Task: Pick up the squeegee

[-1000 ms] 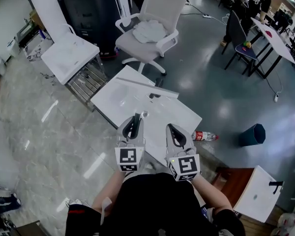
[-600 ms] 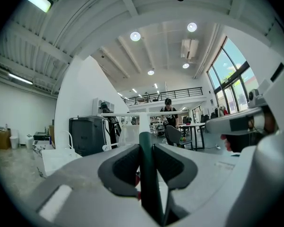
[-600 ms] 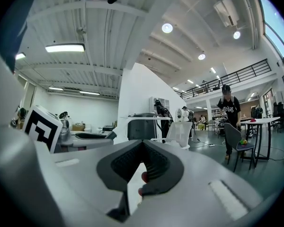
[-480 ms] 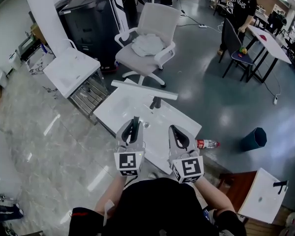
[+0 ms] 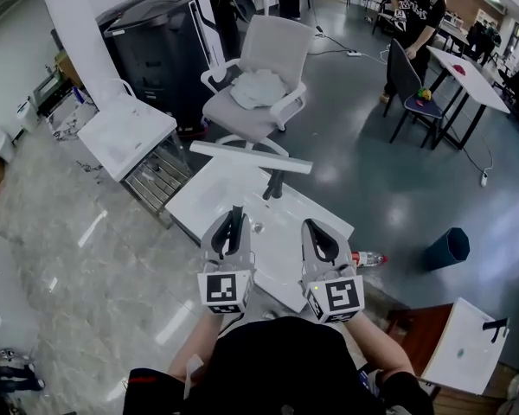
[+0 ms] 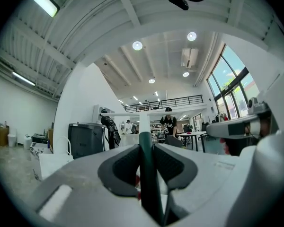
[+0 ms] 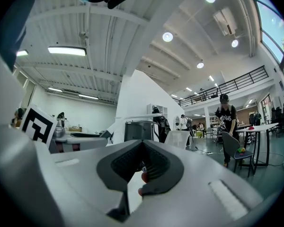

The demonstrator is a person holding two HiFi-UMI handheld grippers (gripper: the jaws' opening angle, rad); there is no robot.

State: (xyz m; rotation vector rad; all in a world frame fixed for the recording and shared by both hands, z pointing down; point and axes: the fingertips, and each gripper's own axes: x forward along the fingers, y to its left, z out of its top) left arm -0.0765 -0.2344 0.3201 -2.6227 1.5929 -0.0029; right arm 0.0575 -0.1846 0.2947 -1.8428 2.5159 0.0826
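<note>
The squeegee has a long white blade [image 5: 251, 156] and a dark green handle [image 6: 146, 169]. It hangs in the air over a white table [image 5: 199, 193]. My left gripper [image 5: 236, 213] is shut on the handle, which runs straight out between the pads. In the left gripper view the gripper [image 6: 146, 138] points level, and the blade [image 6: 146, 112] crosses the view ahead as a white bar. My right gripper [image 5: 312, 226] floats beside it on the right, apart from the squeegee. In the right gripper view its jaws [image 7: 143, 143] meet at the tips with nothing held.
Beyond the table stand a white office chair [image 5: 264, 76], a black cabinet [image 5: 156, 33] and a second white table [image 5: 125, 128]. A water bottle [image 5: 368, 258] and a blue bin [image 5: 448, 247] are on the floor at right. A person [image 5: 413, 15] stands far back.
Both grippers have risen together, and the squeegee has come up with the left one, so the table now lies further below the blade.
</note>
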